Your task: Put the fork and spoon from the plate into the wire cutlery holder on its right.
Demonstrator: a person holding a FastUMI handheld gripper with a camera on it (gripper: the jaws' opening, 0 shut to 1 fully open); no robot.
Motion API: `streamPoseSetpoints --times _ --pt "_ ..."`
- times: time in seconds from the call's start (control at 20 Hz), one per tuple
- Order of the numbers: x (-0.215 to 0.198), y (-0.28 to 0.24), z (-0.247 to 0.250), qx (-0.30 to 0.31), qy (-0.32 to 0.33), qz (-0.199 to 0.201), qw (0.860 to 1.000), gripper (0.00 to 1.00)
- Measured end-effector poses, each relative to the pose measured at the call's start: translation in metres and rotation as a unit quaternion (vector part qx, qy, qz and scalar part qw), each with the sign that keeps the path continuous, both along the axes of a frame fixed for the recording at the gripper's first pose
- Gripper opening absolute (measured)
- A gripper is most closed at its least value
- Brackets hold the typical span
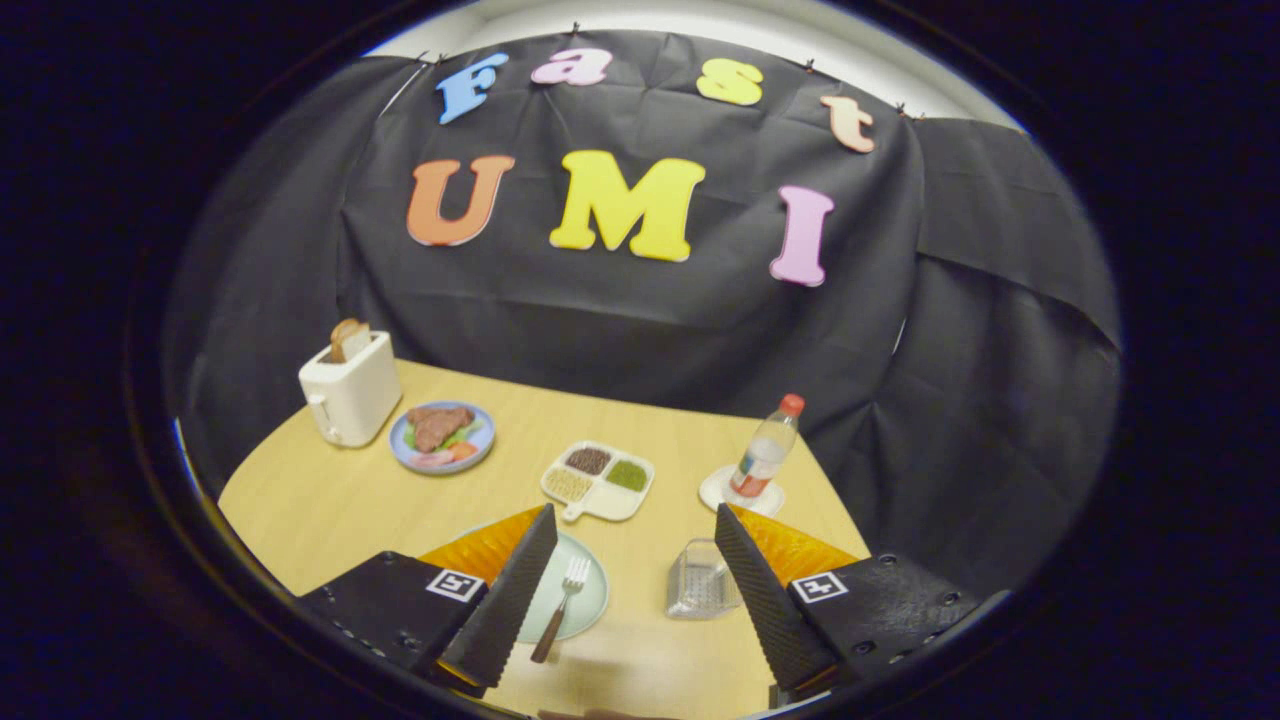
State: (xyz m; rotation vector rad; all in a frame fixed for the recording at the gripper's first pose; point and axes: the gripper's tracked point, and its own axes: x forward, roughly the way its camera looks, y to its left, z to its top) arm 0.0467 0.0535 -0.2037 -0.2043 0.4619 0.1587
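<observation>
The hand-held gripper [633, 523] hangs above the counter [330, 500], fingers spread wide and gripping nothing. Between them — the fork [561, 605], lying on the pale green plate [588, 600] beside the left finger. The wire cutlery holder [698, 585] sits to the plate's right, against the right finger.
</observation>
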Motion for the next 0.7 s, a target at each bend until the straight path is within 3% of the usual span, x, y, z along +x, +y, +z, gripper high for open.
streamPoseSetpoints --times 0.35,0.7 --pt "-0.042 0.016 -0.117 0.025 0.176 0.01 0.984 0.94" --pt "-0.064 0.03 -0.165 0.044 0.276 0.021 0.96 0.93"
